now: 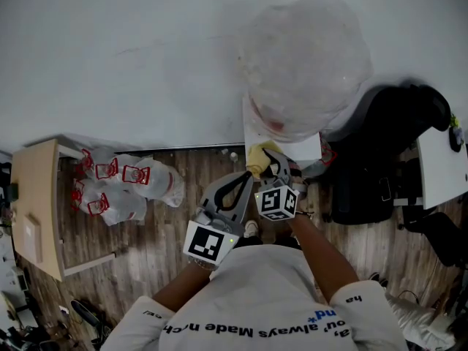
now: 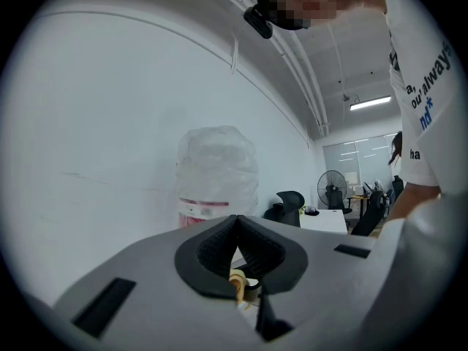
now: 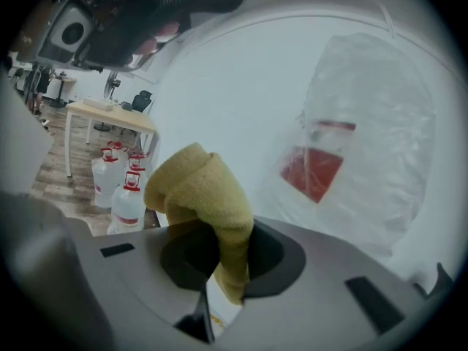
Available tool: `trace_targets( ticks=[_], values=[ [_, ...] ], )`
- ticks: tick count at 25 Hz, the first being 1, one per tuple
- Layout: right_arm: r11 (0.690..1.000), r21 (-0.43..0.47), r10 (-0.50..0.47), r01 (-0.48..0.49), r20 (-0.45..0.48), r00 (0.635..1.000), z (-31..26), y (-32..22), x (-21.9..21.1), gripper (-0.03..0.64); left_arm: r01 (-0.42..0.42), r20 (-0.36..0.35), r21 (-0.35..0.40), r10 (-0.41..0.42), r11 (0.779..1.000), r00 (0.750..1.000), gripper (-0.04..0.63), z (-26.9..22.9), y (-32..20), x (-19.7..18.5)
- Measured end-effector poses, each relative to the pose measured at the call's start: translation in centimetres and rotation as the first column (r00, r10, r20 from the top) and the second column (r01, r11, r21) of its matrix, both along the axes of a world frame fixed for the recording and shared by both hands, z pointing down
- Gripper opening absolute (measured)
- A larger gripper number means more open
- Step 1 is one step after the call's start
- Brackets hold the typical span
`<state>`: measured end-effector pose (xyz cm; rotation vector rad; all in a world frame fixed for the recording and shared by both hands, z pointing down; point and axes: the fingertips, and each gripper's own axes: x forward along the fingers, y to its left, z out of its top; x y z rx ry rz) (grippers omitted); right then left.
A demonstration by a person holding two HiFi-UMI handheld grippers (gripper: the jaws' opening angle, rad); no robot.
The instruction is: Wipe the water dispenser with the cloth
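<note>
Right claw (image 3: pixel 228 234): clamped on a folded yellow towelling cloth (image 3: pixel 199 192), a grip shown only in the right gripper view. The cloth is held just before the white water dispenser (image 1: pixel 292 146), which is set against the wall. Left claw (image 2: pixel 236 224): pressed together, empty. A black office chair (image 1: pixel 380 145) is placed close on the right; the wooden floor (image 1: pixel 168 232) is left open on the left.

My head camera is looking steeply down on my left claw (image 1: pixel 245 183) and right claw (image 1: pixel 276 168). Each claw camera is looking closely along its own jaws; all are sharing the bottle (image 1: pixel 303 64).
</note>
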<state>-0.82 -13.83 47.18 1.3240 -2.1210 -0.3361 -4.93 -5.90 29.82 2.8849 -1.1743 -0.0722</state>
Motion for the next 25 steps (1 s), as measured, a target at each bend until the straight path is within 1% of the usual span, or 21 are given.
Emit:
trace_targets(
  ticks=[4, 8, 17, 25],
  values=[
    [1.000, -0.023, -0.016, 0.016, -0.036, 0.999, 2.2, -1.6, -1.2, 0.063, 0.000, -0.001, -0.011, 0.000, 1.000, 1.000, 0.018, 0.3, -0.6, -0.3],
    [0.999, -0.050, -0.015, 0.012, -0.053, 0.999, 4.3, -2.7, -1.9, 0.063, 0.004, -0.004, -0.012, -0.004, 1.000, 1.000, 0.018, 0.4, -0.7, -0.5],
    [0.991, -0.132, 0.004, -0.019, -0.113, 0.994, 8.7, -5.9, -1.8, 0.061, 0.019, 0.003, -0.019, -0.019, 1.000, 1.000, 0.018, 0.4, -0.9, -0.9],
    [0.978, -0.206, 0.011, -0.043, -0.153, 0.988, 11.1, -8.2, -1.9, 0.061, 0.028, 0.004, -0.029, -0.028, 0.999, 1.000, 0.018, 0.8, -1.5, -1.0]
  ],
)
